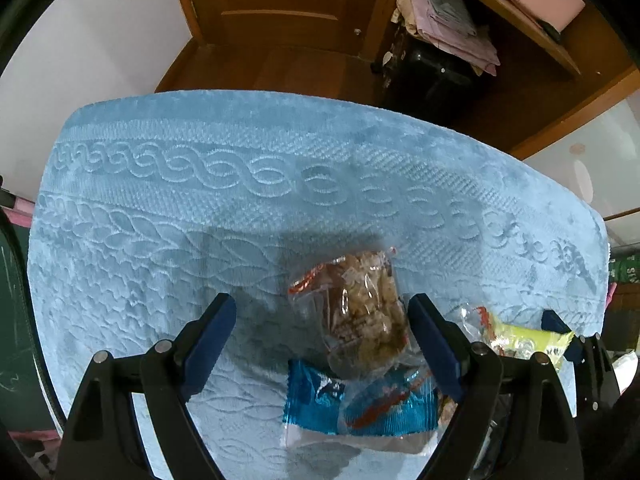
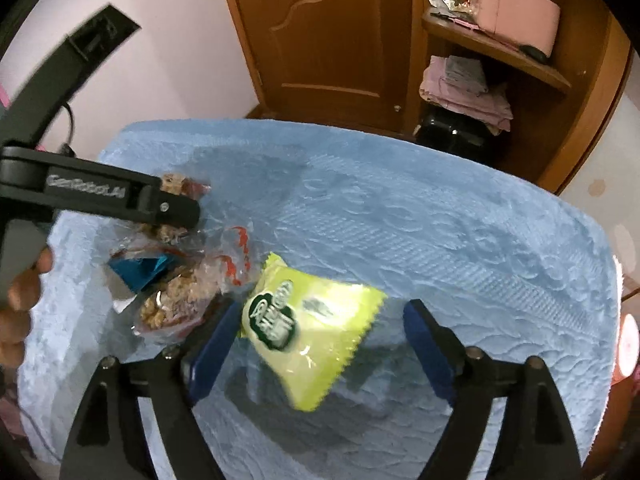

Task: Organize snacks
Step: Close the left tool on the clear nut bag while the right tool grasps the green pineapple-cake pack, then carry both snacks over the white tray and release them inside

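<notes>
A blue towel covers the table. On it lies a clear packet of brown nut brittle, between the fingers of my open left gripper and close to the right finger. Just below it a blue packet lies partly under another clear packet. In the right wrist view a yellow-green packet, blurred, sits between the wide-apart fingers of my right gripper. It is near the left finger and well apart from the right one. The same pile of packets lies to its left, under the left gripper's body.
A hand holds the left gripper's handle. Beyond the table's far edge stand a wooden door, a shelf with folded cloths, a pink box and a black case. Bare towel spreads to the right of the pile.
</notes>
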The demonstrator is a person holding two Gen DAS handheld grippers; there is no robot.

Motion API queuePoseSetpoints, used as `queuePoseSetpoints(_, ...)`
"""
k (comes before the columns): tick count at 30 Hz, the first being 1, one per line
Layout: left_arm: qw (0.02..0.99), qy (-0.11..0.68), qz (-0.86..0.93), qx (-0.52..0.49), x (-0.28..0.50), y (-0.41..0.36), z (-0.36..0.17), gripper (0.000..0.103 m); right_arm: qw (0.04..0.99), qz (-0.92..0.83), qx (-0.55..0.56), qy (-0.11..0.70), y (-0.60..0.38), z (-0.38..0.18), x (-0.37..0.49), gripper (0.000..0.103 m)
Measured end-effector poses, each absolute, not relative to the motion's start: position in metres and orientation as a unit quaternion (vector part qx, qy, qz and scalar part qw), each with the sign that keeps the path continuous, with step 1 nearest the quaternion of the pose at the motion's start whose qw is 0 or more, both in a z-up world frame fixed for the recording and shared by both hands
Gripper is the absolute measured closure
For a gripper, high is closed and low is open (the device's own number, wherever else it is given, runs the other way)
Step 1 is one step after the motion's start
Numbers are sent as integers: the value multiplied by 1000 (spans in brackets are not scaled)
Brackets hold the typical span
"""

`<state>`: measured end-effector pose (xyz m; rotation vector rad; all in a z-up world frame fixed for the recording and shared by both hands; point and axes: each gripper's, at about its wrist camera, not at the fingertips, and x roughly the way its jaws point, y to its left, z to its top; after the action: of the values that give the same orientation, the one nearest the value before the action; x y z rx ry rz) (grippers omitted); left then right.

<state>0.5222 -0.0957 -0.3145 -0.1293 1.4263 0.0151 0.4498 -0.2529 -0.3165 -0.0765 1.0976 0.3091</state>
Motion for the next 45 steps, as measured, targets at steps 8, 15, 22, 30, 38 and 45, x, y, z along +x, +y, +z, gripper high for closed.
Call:
queuePoseSetpoints(8,750,657,-21,-78,493,-94,-300,38,843,154,-27,514,-250,-307,446,81)
queuePoseSetpoints(15,765,637,-43,-84,472,-94,-285,66,839,148,-5,524,-266,-298,436,83)
queuePoseSetpoints(22,791,603,-60,-82,435,-80,-247,67,850,156,-2,503,-280,-256,400,83)
queuePoseSetpoints(30,817,566,-95,-54,368,-66,-158,67,878,149,20,455,-294,-172,333,83)
queuePoseSetpoints(38,842,522,-133,-17,273,-49,-36,66,913,131,25,385,-288,-65,228,83)
queuePoseSetpoints(45,853,491,-177,0,164,-44,29,66,930,125,15,344,-257,3,119,83)
